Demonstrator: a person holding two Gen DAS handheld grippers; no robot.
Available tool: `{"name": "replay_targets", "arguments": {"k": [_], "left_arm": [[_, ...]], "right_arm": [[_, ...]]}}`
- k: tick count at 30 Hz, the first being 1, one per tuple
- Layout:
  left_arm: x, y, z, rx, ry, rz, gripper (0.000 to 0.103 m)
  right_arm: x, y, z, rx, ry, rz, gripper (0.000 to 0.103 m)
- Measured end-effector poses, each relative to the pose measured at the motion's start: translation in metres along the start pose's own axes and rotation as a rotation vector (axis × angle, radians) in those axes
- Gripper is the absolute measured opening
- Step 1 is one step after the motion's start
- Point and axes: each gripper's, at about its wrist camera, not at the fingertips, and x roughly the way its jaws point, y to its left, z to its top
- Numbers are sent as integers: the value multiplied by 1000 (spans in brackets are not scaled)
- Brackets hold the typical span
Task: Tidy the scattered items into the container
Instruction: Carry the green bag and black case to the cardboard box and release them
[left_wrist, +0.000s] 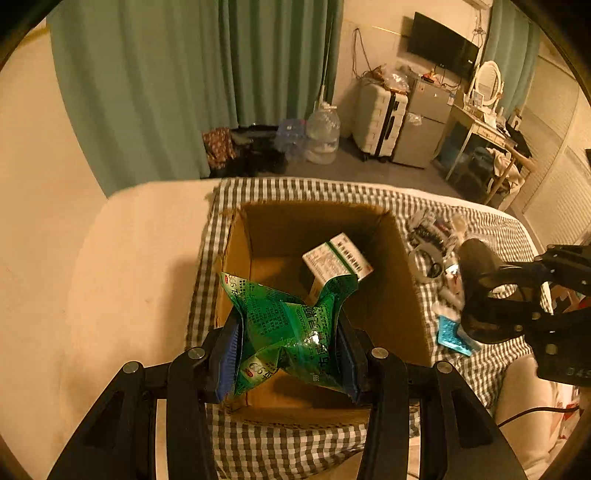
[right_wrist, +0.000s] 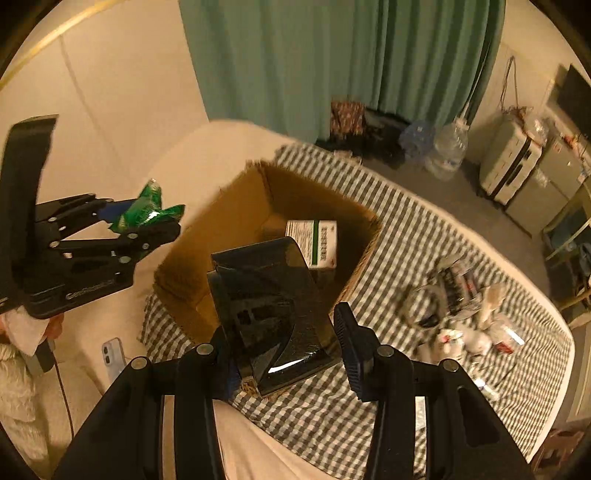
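Crumpled green packet, glossy foil

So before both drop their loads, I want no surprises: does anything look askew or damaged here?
The cardboard box has a ragged, torn far-left corner. The left gripper crumples its green packet. The white medicine carton inside leans tilted.

Scattered items blur beyond telling; box floor partly hidden.

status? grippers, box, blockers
Left gripper shut on green packet, above cardboard box. Right gripper carries black object; its grip is unclear. No blockers; white carton already in box.
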Motion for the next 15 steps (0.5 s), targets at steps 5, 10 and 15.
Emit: {"name": "replay_targets", "arguments": {"k": [5, 10, 15], "left_arm": [[34, 4, -13, 23, 49, -36, 46], [57, 4, -23, 43, 90, -66, 48], [60, 7, -24, 79, 93, -50, 96]], "right_arm": [[43, 0, 1, 38, 68, 27, 43], [65, -4, 2, 86, 99, 17, 44], [73, -18, 12, 240, 99, 84, 77]]}}
